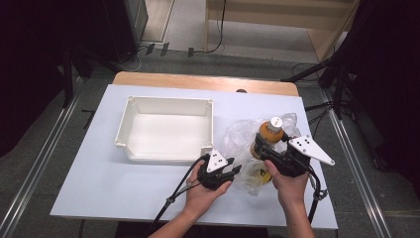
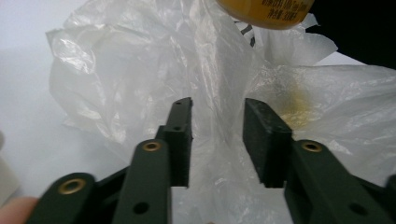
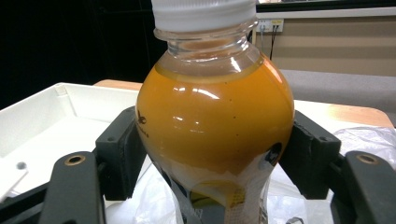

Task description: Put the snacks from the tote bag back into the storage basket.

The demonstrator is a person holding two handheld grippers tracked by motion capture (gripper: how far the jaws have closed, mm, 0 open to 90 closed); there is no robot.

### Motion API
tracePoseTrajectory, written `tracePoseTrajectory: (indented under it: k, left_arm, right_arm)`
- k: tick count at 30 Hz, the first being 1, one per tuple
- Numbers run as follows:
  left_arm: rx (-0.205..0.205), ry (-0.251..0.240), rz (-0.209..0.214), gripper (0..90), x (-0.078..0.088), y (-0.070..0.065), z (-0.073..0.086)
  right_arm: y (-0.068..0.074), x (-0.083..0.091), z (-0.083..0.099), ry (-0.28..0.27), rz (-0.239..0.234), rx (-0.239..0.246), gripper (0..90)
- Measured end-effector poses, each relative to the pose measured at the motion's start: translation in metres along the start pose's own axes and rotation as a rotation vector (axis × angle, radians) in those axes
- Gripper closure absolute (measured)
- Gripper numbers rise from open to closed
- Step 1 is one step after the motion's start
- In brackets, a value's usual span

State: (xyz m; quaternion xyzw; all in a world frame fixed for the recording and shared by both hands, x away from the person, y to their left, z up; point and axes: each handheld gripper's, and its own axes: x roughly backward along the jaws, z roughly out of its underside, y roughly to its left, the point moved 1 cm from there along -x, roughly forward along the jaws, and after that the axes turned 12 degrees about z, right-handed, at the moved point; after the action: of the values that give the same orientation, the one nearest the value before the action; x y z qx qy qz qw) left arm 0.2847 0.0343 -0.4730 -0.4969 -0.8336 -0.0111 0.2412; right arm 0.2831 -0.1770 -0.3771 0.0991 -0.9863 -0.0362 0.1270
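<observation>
Currently: right gripper (image 3: 212, 154) clamped on a round-bellied clear plastic bottle of orange drink with white cap (image 3: 215, 135), held upright above a crumpled translucent plastic bag (image 1: 242, 141) beside a white rectangular plastic tray (image 1: 166, 129). Left gripper (image 2: 217, 140) partly parted, bag film between the pads, contact unclear. Bottle base cut off.

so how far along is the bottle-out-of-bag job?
Looks done: the orange juice bottle with the white cap is above the crumpled clear plastic bag, clamped in the right gripper. In hand: the left gripper stands open with bag film between its jaws, no pinch. Left, probably: setting the bottle in the empty white plastic tray.
</observation>
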Motion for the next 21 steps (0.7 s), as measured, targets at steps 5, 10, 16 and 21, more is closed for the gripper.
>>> tracePoseTrajectory:
  k: [5, 10, 16, 21]
  left_arm:
    - [-0.017, -0.017, 0.026, 44.8, 0.01, -0.003, 0.001]
    - [-0.031, -0.038, 0.028, 29.0, 0.027, -0.003, 0.006]
    - [-0.026, -0.052, 0.029, 15.4, 0.044, 0.001, 0.012]
    - [-0.029, -0.042, 0.024, 10.3, 0.055, 0.005, 0.016]
  right_arm:
    - [-0.002, 0.0, 0.0, 0.0, 0.006, -0.004, 30.9]
    - [-0.002, 0.0, 0.002, 0.004, 0.014, -0.002, 30.9]
    - [-0.001, -0.002, 0.003, 0.012, 0.017, -0.006, 30.9]
    - [0.0, -0.003, 0.004, 0.016, 0.014, -0.01, 30.8]
